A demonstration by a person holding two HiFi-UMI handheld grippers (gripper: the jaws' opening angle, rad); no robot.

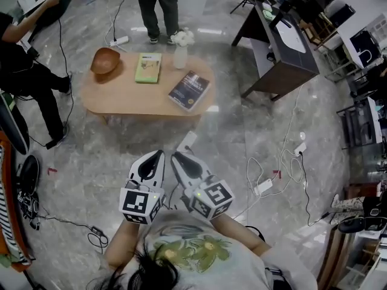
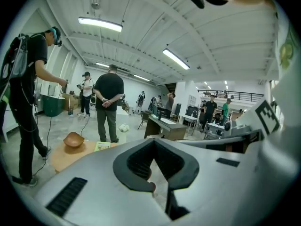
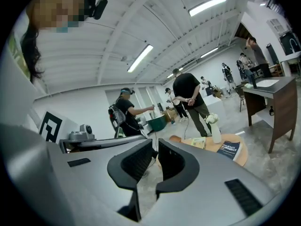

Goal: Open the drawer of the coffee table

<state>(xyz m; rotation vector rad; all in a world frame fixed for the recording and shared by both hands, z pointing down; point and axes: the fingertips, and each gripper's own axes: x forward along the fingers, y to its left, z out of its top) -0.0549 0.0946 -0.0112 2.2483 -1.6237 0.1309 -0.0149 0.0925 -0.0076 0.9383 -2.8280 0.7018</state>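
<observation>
Grey plastic tongs, 2 of them: the left gripper [image 1: 156,157] and the right gripper [image 1: 179,160] are held side by side, low in front of the person. Each has its jaws pressed together, with nothing between them. Both point across bare floor toward the coffee table [image 1: 124,96], which stands well apart from them. I cannot pick out its drawer from here.

The table is a rounded slab of pale wood. On it sit a wooden bowl [image 1: 105,61] at the left end, a green book [image 1: 148,67] beside it, a dark book [image 1: 189,90] toward the right end, and a white vase [image 1: 181,54] with white flowers at the far edge. A bystander in dark clothes [image 1: 158,5] stands just behind the table, hands clasped at the back.

The floor [image 1: 236,132] is glossy grey marble, strewn with cables and a white power strip [image 1: 264,186] to the right. A dark desk [image 1: 284,50] stands further right. Overhead, strip lights [image 2: 100,24] run across a white ribbed ceiling.
</observation>
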